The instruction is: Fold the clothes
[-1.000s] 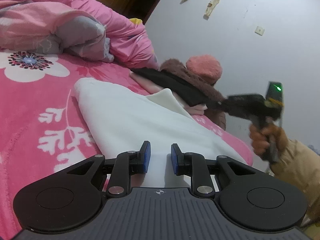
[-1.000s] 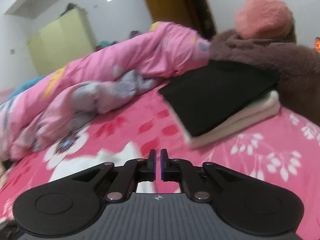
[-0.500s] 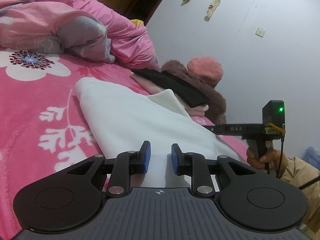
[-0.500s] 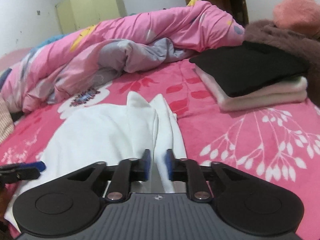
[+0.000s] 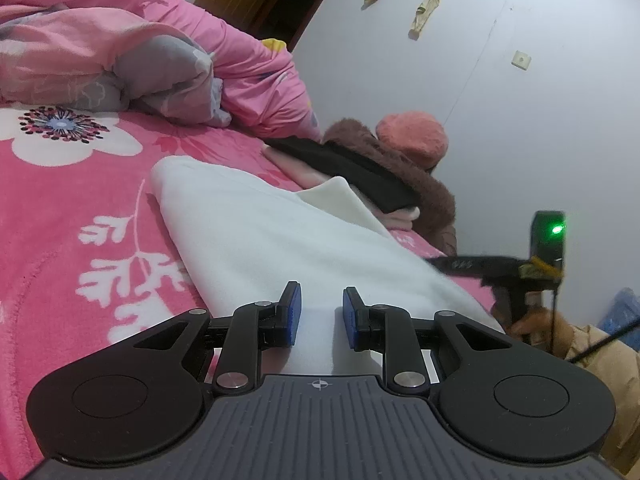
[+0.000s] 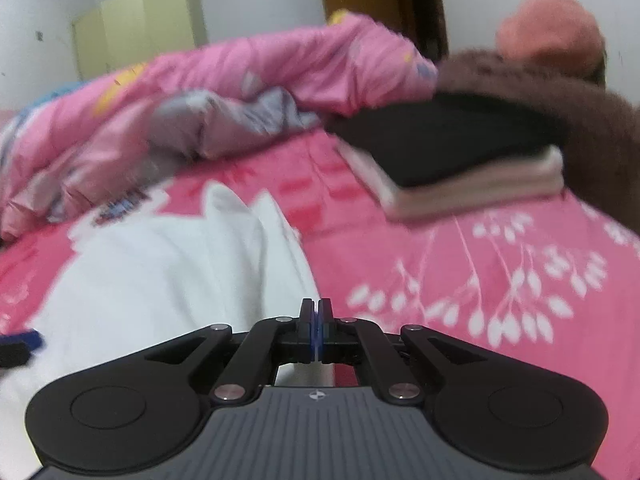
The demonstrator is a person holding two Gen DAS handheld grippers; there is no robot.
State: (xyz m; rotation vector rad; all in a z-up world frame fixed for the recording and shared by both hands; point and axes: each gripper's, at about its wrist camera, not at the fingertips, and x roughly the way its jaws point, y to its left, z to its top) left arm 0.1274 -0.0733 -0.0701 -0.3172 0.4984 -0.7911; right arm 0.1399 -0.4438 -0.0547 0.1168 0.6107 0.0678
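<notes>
Right wrist view is blurry, but I can see my right gripper (image 6: 316, 330) low over the near right edge of the white garment (image 6: 168, 280) on the pink flowered bed (image 6: 460, 264). Its fingers are pressed together, and I cannot tell if any cloth is caught between them. They have just been closing; half a second ago there was a small gap between them.

My left gripper (image 5: 319, 316) sits over the near end of the white garment (image 5: 256, 232). Its blue pads (image 5: 294, 312) are spread a little, with white cloth showing in the gap, and they do not pinch it. It is in the same spot as a second ago.

Past the garment, by the far edge of the bed, lies a stack of folded clothes (image 6: 460, 160) with a black piece on top. A brown furry coat (image 6: 560, 92) and an orange hat (image 6: 552, 32) sit behind it. A bunched pink quilt (image 6: 240, 92) fills the far side of the bed. Nothing lies on the white garment.

From the left view, my right gripper (image 5: 452, 263) is lower than a second ago and now reaches the cloth's edge.
</notes>
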